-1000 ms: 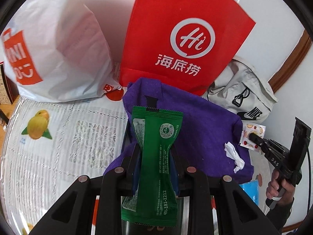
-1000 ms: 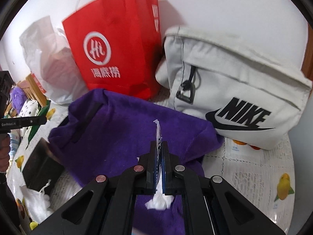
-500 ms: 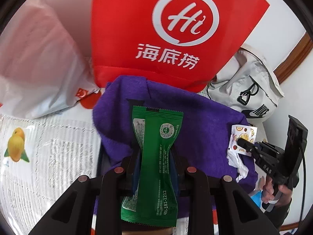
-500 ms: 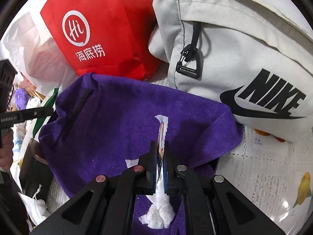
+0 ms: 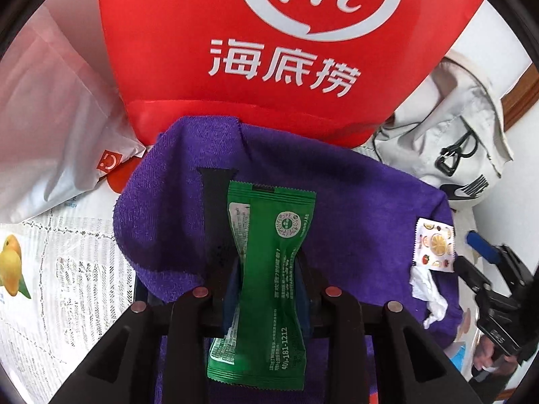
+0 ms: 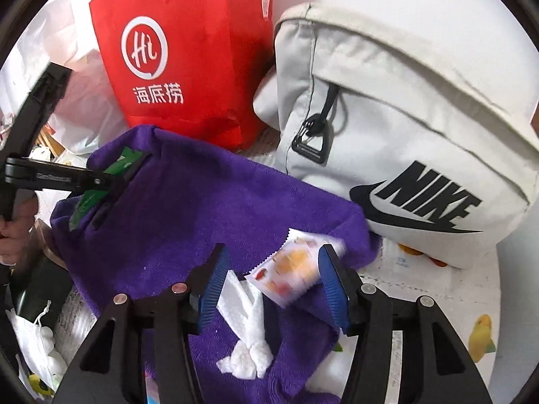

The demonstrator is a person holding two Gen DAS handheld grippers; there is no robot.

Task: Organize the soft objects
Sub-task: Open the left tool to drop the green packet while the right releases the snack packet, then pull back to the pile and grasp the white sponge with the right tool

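Left gripper [image 5: 269,269]: its fingers are squeezing the green snack packet [image 5: 266,279] at its waist, pinching the wrapper into an hourglass shape; it is hovering over the purple towel [image 5: 353,208].
Green snack packet: it is standing upright between the closed fingers, printed side facing the left wrist camera, above the towel's left part.
Right gripper [image 6: 269,282]: its blue-padded fingers are standing wide apart, gripping nothing.
Fruit-print sachet [image 6: 293,269]: it is sitting between the spread fingers, blurred, over the towel's right edge; whether it is touching the towel cannot be told.
White tissue [image 6: 246,336]: crumpled, it is lying on the towel just below the sachet.
Purple towel: it is lying draped over something dark on the lace tablecloth with lemon prints [image 5: 67,269].
Red Haidilao paper bag [image 5: 269,50]: it is standing right behind the towel.
White Nike bag [image 6: 404,134]: it is sitting to the right of the red bag, touching the towel's far right corner.
White plastic bag [image 5: 50,118]: it is resting left of the red bag.
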